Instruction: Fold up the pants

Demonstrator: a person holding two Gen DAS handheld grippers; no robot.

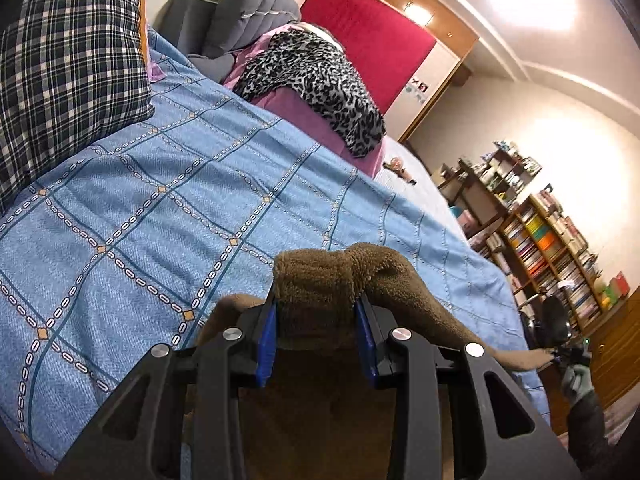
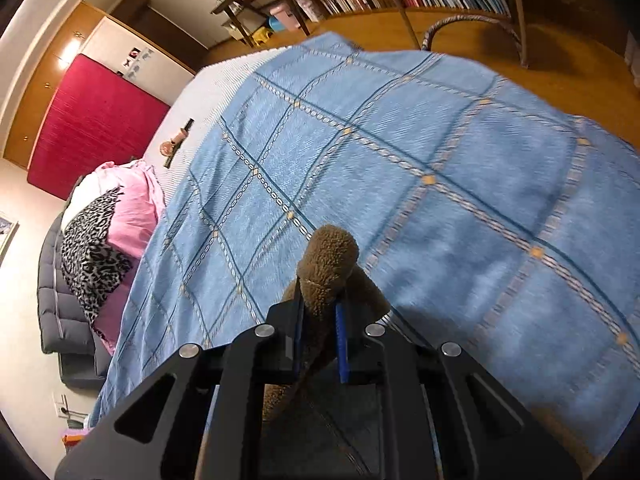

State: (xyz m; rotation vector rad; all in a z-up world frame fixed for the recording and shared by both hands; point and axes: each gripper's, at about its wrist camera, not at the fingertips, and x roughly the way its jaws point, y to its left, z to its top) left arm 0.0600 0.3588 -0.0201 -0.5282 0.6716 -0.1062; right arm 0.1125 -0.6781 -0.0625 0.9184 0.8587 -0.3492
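a: both held — my left gripper (image 1: 316, 312) and right gripper (image 2: 320, 320) each pinch the fuzzy brown fleece pants (image 1: 320, 280), aloft over the blue checked bedspread (image 1: 160, 200).
b: next, i'd lay them flat, then fold.

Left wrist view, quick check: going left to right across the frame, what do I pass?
plaid pillow → grey cushion → leopard-print cloth → red panel → bookshelf. In the foreground, the left tool grips the brown pants over the blue bedspread.
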